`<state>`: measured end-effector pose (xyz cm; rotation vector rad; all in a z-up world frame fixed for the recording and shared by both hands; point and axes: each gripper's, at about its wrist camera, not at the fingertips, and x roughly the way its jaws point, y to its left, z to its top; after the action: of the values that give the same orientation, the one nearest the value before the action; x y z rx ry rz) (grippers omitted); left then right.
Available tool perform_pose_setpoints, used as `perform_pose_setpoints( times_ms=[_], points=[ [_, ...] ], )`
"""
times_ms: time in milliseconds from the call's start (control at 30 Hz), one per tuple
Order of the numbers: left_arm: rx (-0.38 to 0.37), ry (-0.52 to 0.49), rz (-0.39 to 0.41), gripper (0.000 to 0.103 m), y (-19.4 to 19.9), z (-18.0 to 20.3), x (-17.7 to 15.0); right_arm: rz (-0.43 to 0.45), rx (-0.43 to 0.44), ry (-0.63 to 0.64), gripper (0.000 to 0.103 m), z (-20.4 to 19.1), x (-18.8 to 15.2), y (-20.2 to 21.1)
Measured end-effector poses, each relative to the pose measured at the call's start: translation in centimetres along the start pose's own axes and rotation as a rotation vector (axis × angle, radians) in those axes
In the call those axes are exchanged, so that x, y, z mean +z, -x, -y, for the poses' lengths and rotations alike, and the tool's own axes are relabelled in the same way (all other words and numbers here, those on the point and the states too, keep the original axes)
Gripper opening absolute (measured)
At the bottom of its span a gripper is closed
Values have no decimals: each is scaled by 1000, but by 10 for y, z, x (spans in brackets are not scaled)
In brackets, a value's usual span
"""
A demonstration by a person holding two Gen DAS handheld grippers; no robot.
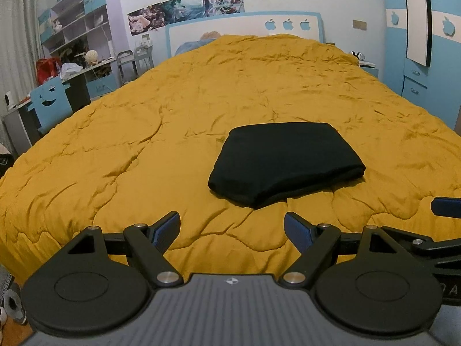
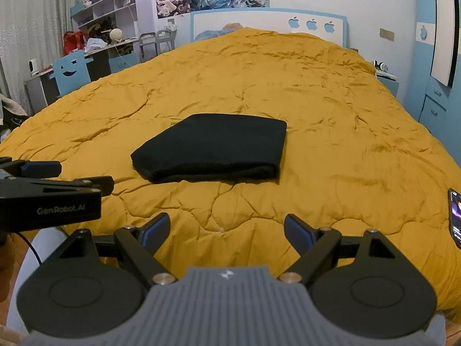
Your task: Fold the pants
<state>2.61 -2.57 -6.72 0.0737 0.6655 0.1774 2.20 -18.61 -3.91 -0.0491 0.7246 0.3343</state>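
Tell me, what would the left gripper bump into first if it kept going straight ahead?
Probably the folded black pants, lying just ahead of the open left gripper on the yellow quilt. If it runs low, it might brush the quilt first.

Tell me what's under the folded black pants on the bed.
The folded black fabric pants lie directly on the wrinkled mustard-yellow quilt, which spreads around them on every side. The patch of quilt beneath them is covered, so anything else there cannot be seen.
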Motion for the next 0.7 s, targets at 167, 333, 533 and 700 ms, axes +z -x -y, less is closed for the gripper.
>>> perform_pose_setpoints(
  times_ms=[167,333,533,700],
  points=[
    [11,1,-2,96,0,1,1,4,3,15,82,-3,0,-2],
    [15,0,4,96,0,2,1,1,2,14,82,-4,1,-4],
    [16,0,1,96,0,1,1,1,1,14,82,-4,1,-4],
    [16,2,1,96,0,0,1,4,-7,16,82,-4,1,-5]
  ],
)
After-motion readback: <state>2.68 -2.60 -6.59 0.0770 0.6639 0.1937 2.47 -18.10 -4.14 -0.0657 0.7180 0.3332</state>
